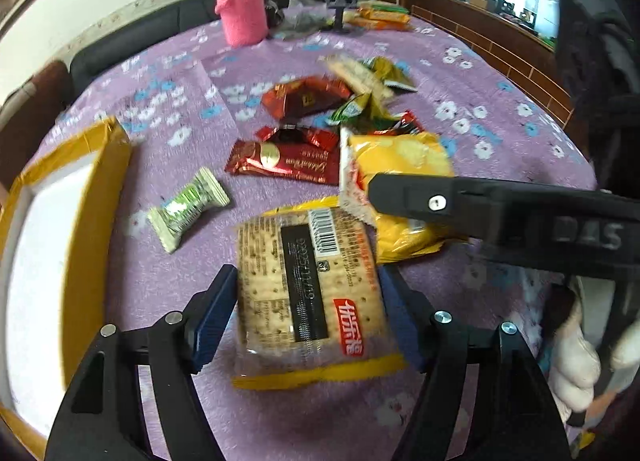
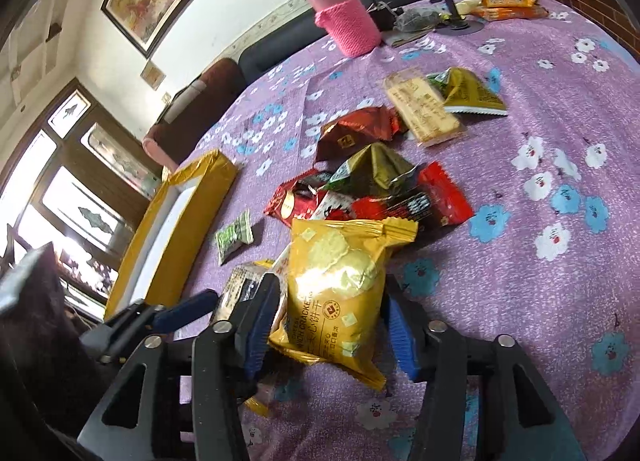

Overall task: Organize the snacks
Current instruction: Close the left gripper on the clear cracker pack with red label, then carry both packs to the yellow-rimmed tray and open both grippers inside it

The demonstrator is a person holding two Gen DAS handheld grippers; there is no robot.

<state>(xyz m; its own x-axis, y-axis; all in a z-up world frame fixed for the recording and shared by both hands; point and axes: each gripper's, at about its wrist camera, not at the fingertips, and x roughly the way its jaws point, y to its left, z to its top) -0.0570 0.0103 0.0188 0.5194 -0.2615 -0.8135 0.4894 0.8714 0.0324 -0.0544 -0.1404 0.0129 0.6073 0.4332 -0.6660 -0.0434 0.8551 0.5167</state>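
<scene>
A cracker pack [image 1: 308,297] lay on the purple flowered tablecloth [image 1: 480,101] between the blue pads of the left gripper [image 1: 310,313]; whether the pads pressed it could not be told. At its two o'clock, touching it, lay a yellow snack bag [image 2: 340,293] inside the right gripper [image 2: 328,325], whose jaws stood open around it. A green candy [image 1: 188,209] lay at ten o'clock, beside a yellow box [image 1: 96,197]. Red wrappers [image 1: 288,161] were piled at twelve; a pink bottle [image 1: 240,9] stood far beyond.
</scene>
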